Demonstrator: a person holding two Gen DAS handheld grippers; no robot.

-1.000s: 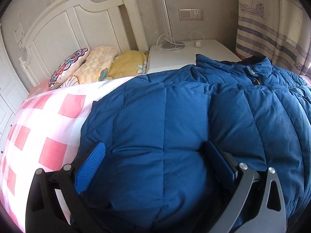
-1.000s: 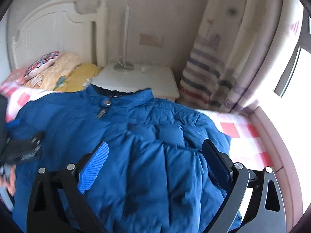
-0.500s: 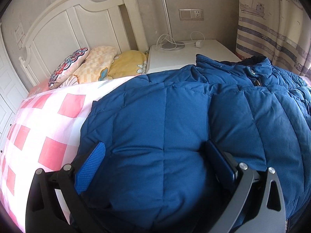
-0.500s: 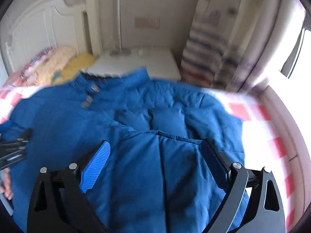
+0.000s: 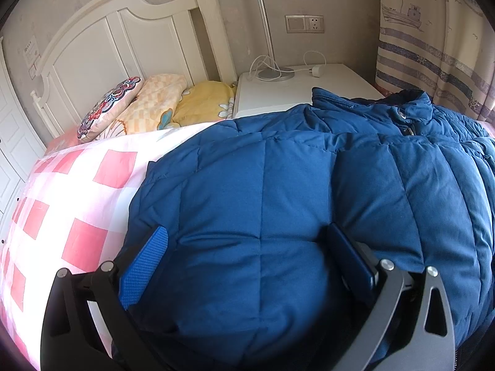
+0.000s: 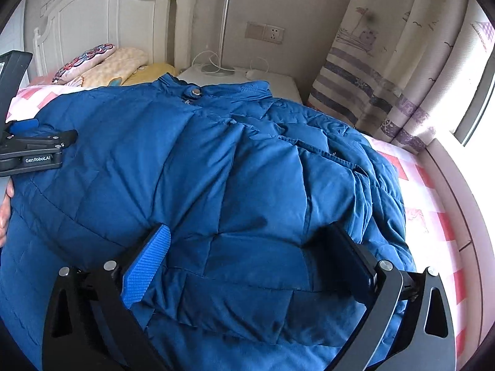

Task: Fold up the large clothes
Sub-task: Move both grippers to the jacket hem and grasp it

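A large blue quilted jacket lies spread on the bed, collar toward the nightstand. My left gripper sits low on its left part with the jaws wide; padded cloth bulges up between the blue pads without being pinched. The right wrist view shows the same jacket, with one side flap folded over its front. My right gripper is down at that folded part, its jaws opening, with cloth lying between the fingers but not clamped. The left gripper and part of a hand show at that view's left edge.
The bed has a pink and white check cover. Pillows lean on the white headboard. A white nightstand holds a lamp and a cable. A striped curtain hangs on the right, beside a window ledge.
The right gripper has sunk closer to the jacket and now stands over its folded flap, with its view sharper. The left gripper and the cloth under it have not moved.
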